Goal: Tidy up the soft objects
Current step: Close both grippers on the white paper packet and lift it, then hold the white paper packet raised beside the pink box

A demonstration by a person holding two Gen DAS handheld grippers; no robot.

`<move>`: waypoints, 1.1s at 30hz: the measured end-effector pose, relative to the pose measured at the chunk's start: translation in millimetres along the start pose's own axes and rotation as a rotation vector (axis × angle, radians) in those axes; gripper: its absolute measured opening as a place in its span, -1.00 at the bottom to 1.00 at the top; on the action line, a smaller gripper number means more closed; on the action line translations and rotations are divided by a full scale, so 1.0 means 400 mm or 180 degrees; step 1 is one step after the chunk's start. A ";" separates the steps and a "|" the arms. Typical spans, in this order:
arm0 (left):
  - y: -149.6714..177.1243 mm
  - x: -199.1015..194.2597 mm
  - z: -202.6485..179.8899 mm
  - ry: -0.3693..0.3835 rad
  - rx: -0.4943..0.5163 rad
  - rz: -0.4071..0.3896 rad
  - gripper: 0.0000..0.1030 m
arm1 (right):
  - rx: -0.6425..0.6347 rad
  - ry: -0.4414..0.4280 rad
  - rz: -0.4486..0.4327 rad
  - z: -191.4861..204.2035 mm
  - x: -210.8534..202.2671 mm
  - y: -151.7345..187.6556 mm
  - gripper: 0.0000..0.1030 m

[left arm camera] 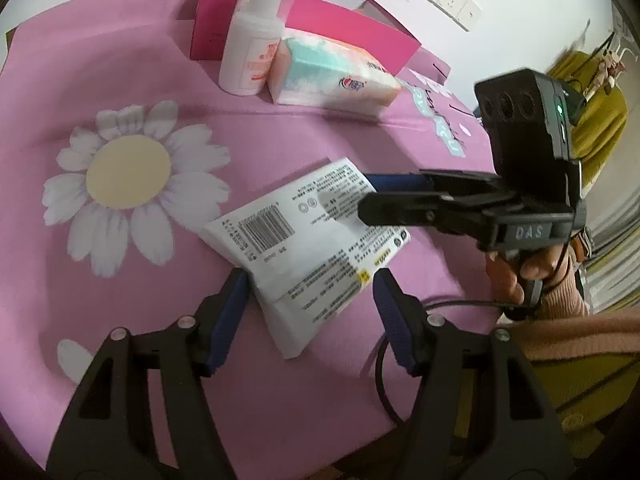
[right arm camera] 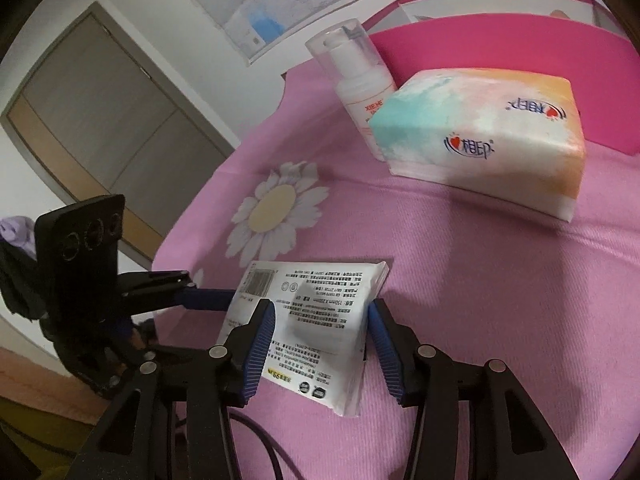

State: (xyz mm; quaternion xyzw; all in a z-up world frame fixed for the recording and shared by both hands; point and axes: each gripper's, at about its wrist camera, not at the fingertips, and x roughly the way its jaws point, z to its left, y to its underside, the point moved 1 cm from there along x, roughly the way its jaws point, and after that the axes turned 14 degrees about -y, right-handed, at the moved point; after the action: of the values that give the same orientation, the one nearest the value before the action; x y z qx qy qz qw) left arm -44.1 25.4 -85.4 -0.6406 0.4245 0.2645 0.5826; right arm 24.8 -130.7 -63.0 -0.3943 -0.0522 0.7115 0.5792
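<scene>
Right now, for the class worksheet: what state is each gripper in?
Left gripper: open, with its jaws on either side of the white pack.
Right gripper: shut on the white pack.

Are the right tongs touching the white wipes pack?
Touching. The right wrist view shows the right tongs with both blue pads pressed against the sides of the white wipes pack.

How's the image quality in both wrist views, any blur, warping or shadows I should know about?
Left wrist view: strong fisheye bending at the edges, dark corners, small print on the flat white wipes packet smeared. Right wrist view: same warping, the pastel tissue pack soft, a grey shadow on the pink cloth.
</scene>
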 end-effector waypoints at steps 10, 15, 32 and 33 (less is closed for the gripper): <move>-0.053 0.035 -0.008 -0.0033 -0.0003 -0.0016 0.13 | 0.0036 0.0241 -0.0150 -0.012 -0.052 0.008 -0.48; -0.066 0.039 -0.022 0.0023 0.0044 -0.0037 0.13 | 0.0101 0.0331 -0.0209 -0.021 -0.079 0.005 -0.50; -0.137 0.017 -0.101 0.0056 0.0350 -0.0297 0.13 | 0.0047 0.0586 -0.0627 0.003 -0.191 -0.020 -0.50; -0.142 0.013 -0.106 0.0062 0.0364 -0.0321 0.13 | 0.0043 0.0605 -0.0650 0.004 -0.196 -0.022 -0.50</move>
State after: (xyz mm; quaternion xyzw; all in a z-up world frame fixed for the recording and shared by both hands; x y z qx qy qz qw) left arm 0.3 -19.2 -52.5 -0.6295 0.4118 0.2038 0.6266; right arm 32.2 -195.0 -18.0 -0.4486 -0.0321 0.6087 0.6536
